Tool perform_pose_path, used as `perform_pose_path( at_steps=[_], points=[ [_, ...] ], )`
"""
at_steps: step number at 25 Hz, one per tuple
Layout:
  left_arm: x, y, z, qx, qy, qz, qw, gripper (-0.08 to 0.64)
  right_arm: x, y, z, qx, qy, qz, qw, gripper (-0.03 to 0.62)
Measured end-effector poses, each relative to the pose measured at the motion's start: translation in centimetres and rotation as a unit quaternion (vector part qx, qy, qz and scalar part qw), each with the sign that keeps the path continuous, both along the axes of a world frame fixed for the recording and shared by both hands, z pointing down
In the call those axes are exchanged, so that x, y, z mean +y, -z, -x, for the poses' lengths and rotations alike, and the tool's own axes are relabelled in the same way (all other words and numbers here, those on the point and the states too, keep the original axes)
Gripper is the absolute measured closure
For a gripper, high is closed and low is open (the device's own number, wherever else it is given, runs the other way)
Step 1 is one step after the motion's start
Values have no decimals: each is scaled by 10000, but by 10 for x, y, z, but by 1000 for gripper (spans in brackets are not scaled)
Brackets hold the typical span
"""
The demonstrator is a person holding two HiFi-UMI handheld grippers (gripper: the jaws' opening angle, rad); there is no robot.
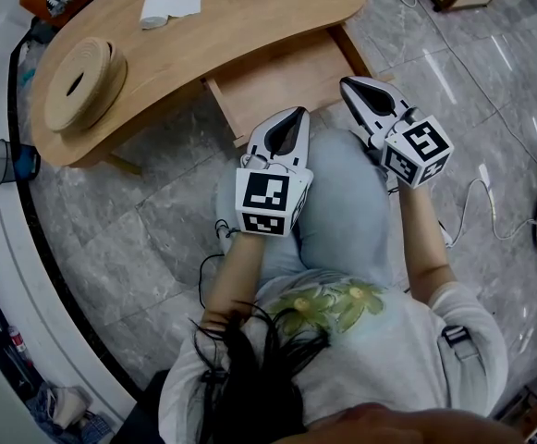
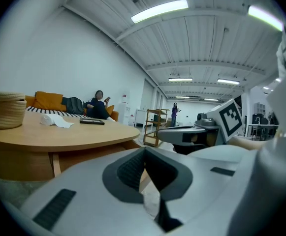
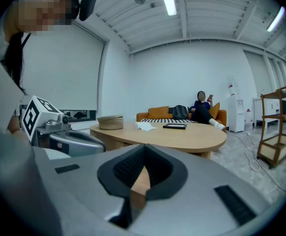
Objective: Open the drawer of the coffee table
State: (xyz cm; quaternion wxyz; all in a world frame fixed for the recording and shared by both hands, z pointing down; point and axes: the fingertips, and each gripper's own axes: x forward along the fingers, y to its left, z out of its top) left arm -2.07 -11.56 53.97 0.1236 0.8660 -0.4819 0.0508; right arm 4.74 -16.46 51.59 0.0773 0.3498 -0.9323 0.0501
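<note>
Now the drawer (image 1: pixel 286 74) sticks out from under the counter (image 1: pixel 250 21), on the side nearest your knees, and its wooden inside shows. Your left gripper (image 1: pixel 296 114) is clenched shut with nothing in it. It points at the counter, with its tip close to the drawer's front edge. Your right gripper (image 1: pixel 347 82) is clenched shut too and holds nothing. It sits just beside the drawer's right corner. On the counter, a round woven basket (image 1: pixel 83 83) rests at the left end, and a white tissue (image 1: pixel 169 5) lies near the far edge.
</note>
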Motion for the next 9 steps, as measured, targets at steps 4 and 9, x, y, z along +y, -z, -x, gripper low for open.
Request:
perform_pose_path(
  at_steps=[4, 9],
  points=[
    [1, -1, -2, 28, -25, 27, 10000, 543, 1, 0, -1, 0, -1, -2, 10000, 586],
    [1, -4, -1, -47, -29, 22, 10000, 543, 1, -1, -2, -3, 6, 7, 10000, 586]
  ],
)
